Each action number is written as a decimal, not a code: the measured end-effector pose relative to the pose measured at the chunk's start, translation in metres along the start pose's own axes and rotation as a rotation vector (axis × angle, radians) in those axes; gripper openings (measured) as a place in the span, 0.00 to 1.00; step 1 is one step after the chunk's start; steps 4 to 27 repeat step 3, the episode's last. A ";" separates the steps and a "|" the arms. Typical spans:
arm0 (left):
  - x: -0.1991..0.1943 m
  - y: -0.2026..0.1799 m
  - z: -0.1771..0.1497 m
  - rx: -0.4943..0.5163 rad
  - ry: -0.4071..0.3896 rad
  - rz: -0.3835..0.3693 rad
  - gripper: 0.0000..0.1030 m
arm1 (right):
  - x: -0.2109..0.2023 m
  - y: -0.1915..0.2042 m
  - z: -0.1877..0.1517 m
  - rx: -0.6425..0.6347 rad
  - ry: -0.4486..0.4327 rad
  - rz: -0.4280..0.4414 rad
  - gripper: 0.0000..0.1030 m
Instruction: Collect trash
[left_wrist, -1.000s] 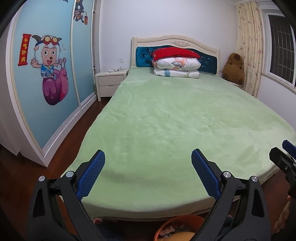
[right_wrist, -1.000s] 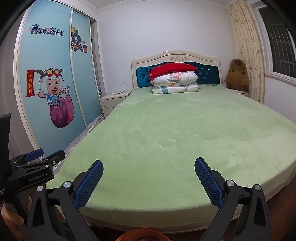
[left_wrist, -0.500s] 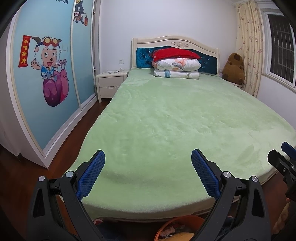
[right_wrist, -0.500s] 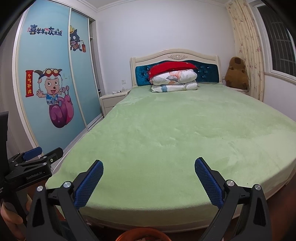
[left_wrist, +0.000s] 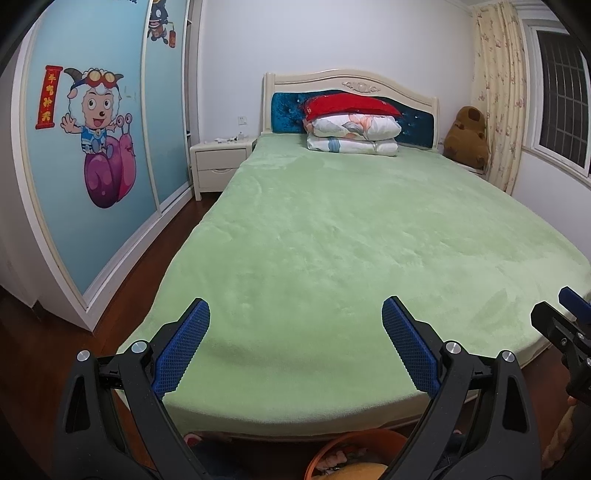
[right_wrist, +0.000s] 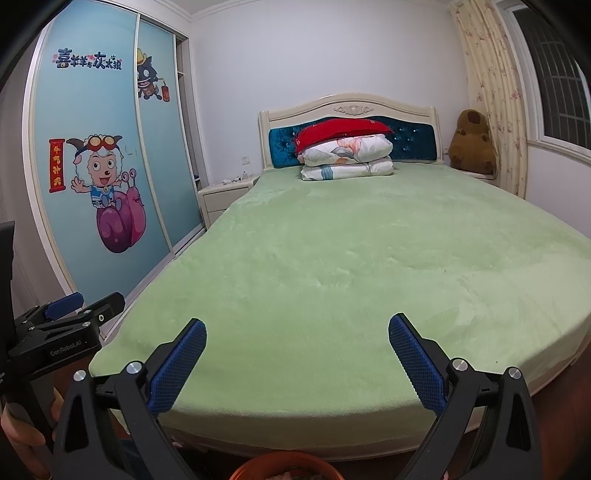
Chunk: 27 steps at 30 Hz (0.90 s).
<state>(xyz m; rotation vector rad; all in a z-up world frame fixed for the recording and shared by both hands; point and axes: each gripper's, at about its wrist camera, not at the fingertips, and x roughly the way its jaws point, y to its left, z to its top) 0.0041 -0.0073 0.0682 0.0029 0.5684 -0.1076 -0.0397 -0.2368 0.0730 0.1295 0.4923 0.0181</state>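
We hold the left gripper (left_wrist: 295, 347) and right gripper (right_wrist: 297, 363) with jaws spread wide and empty, above the foot of the green bed (left_wrist: 351, 258). An orange bin (left_wrist: 354, 454) with trash sits on the floor below us. Folded bedding (left_wrist: 352, 127) lies by the headboard, a nightstand (left_wrist: 219, 162) left.

A plain pale green blanket (left_wrist: 351, 240) is covering the bed. A red pillow (left_wrist: 347, 105) is topping floral white quilts (left_wrist: 352, 134). Blue cartoon-printed wardrobe doors (left_wrist: 96, 147) are showing.
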 end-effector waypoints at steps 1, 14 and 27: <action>0.000 0.001 0.000 0.000 0.001 0.000 0.89 | 0.000 0.000 0.000 0.001 0.001 0.000 0.95; 0.001 0.001 0.000 -0.002 0.003 -0.003 0.89 | 0.001 -0.001 -0.001 0.005 0.003 -0.001 0.95; 0.001 0.001 0.000 -0.002 0.003 -0.003 0.89 | 0.001 -0.001 -0.001 0.005 0.003 -0.001 0.95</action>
